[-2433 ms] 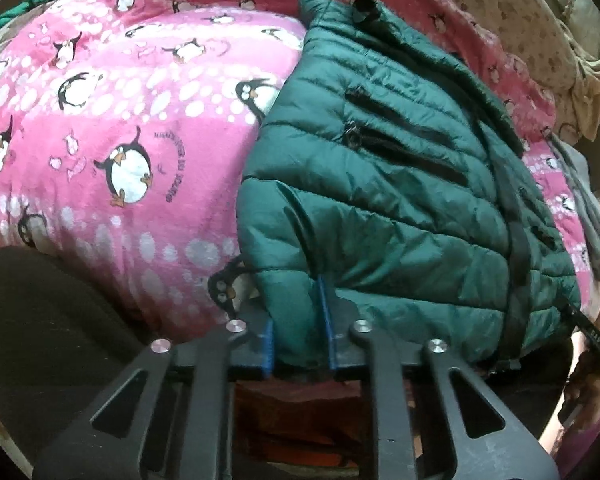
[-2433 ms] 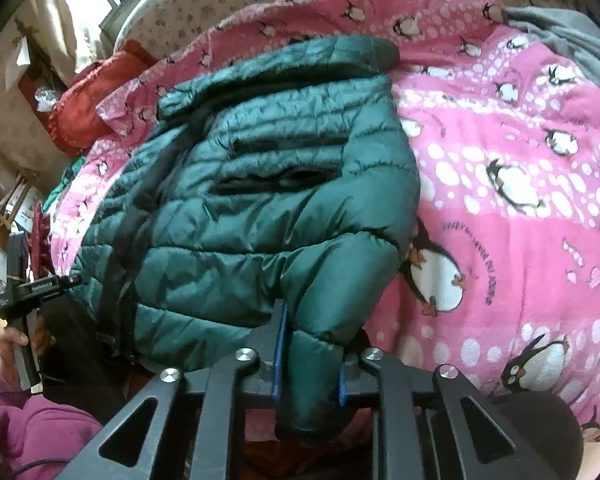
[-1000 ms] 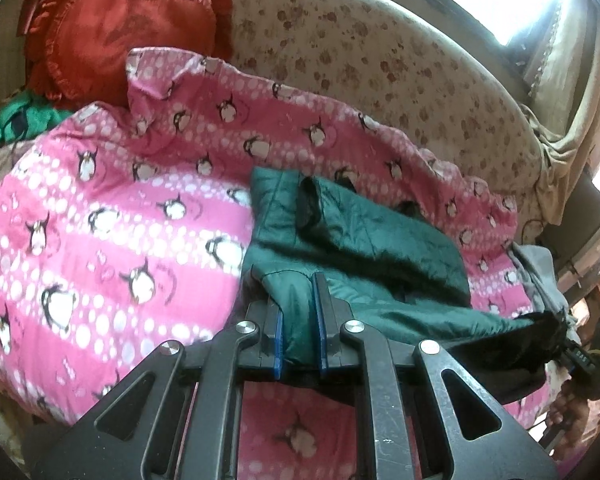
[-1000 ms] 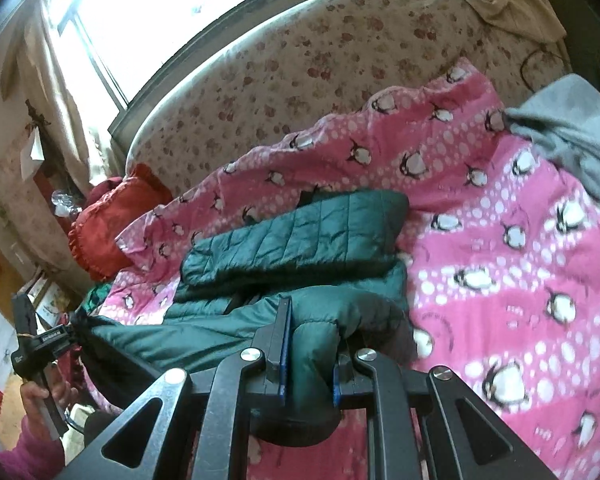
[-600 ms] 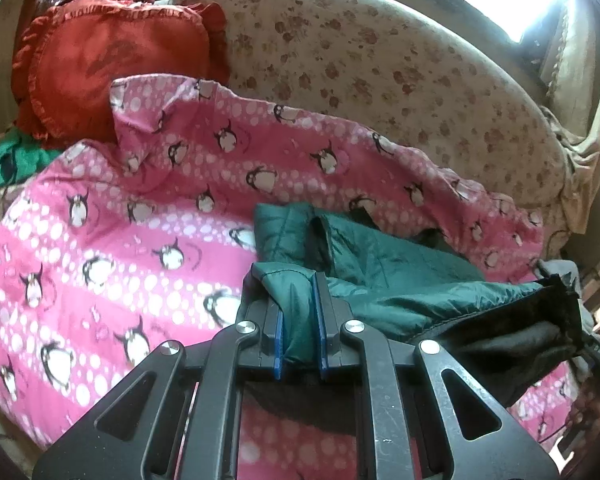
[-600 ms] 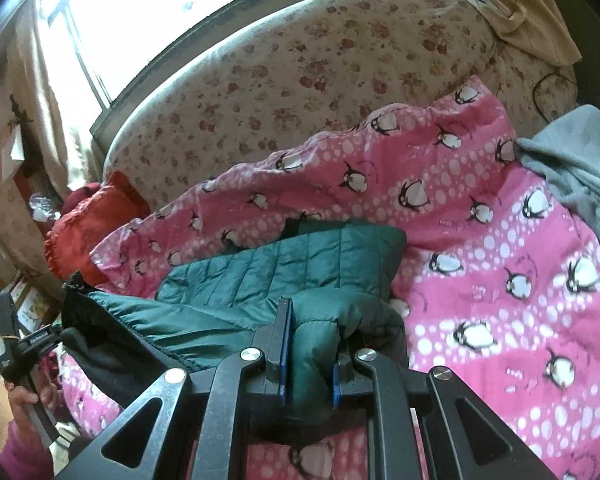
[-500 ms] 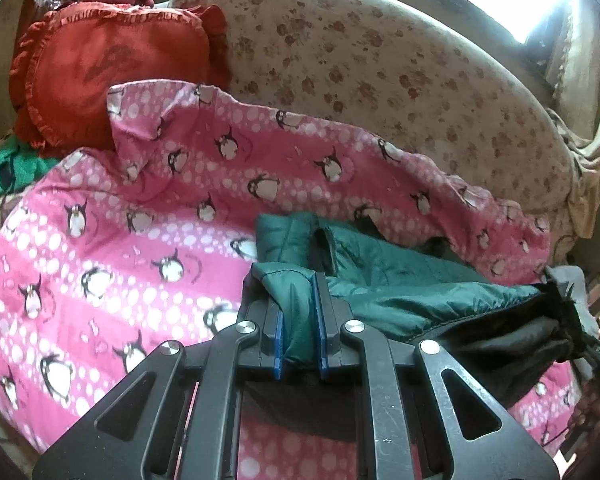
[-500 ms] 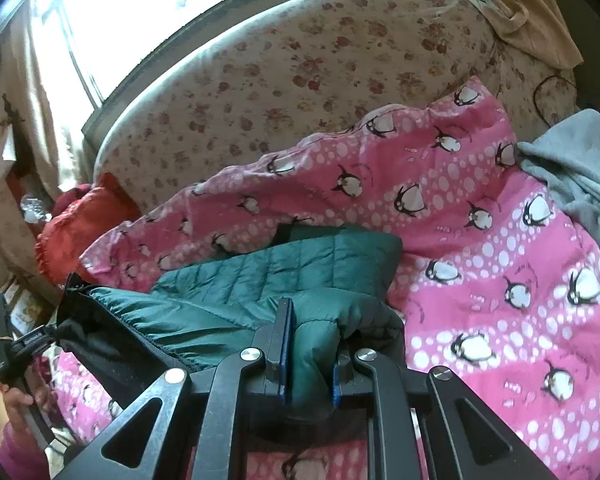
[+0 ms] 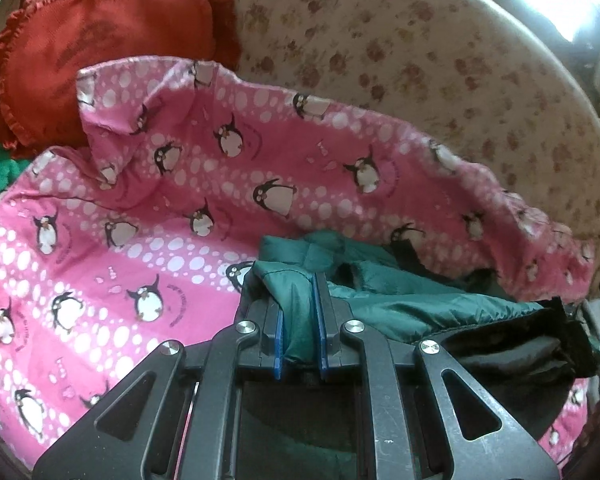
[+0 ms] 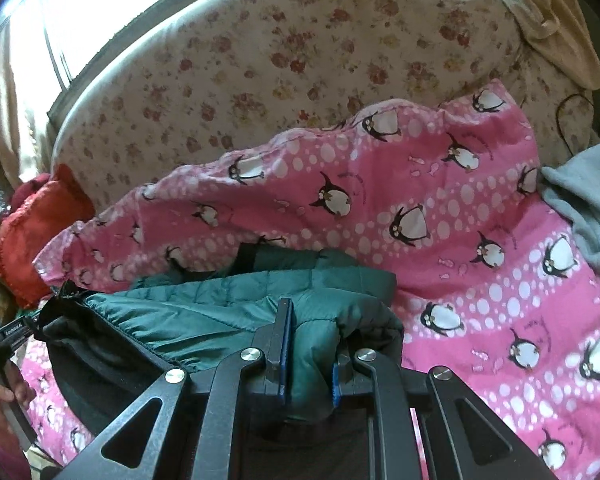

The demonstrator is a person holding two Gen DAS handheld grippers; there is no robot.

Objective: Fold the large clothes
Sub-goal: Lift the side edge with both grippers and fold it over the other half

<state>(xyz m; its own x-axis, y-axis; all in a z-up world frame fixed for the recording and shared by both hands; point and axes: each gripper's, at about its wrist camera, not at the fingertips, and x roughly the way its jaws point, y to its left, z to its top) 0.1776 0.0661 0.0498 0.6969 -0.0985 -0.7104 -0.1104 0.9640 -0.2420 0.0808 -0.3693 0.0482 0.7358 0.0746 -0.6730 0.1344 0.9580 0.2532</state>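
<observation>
A dark green quilted puffer jacket (image 9: 412,300) lies on the pink penguin blanket (image 9: 140,208), its lower half lifted and carried over its upper half. My left gripper (image 9: 299,312) is shut on one bottom corner of the jacket. My right gripper (image 10: 308,344) is shut on the other bottom corner of the jacket (image 10: 228,300). Between the two the hem hangs stretched and shows the black lining (image 10: 96,352). The jacket's collar end (image 10: 260,256) rests flat near the blanket's far edge. The lifted half hides most of the flat part.
A floral sofa back (image 9: 420,52) rises behind the blanket (image 10: 480,240). A red frilled cushion (image 9: 100,36) sits at the far left. A grey garment (image 10: 588,200) lies at the right. A hand (image 10: 4,396) holding the other gripper shows at the lower left of the right wrist view.
Both grippers have carried the jacket's bottom hem away from me, toward the sofa back and over the collar end. Less of the flat jacket shows now. Neither grip has altered.
</observation>
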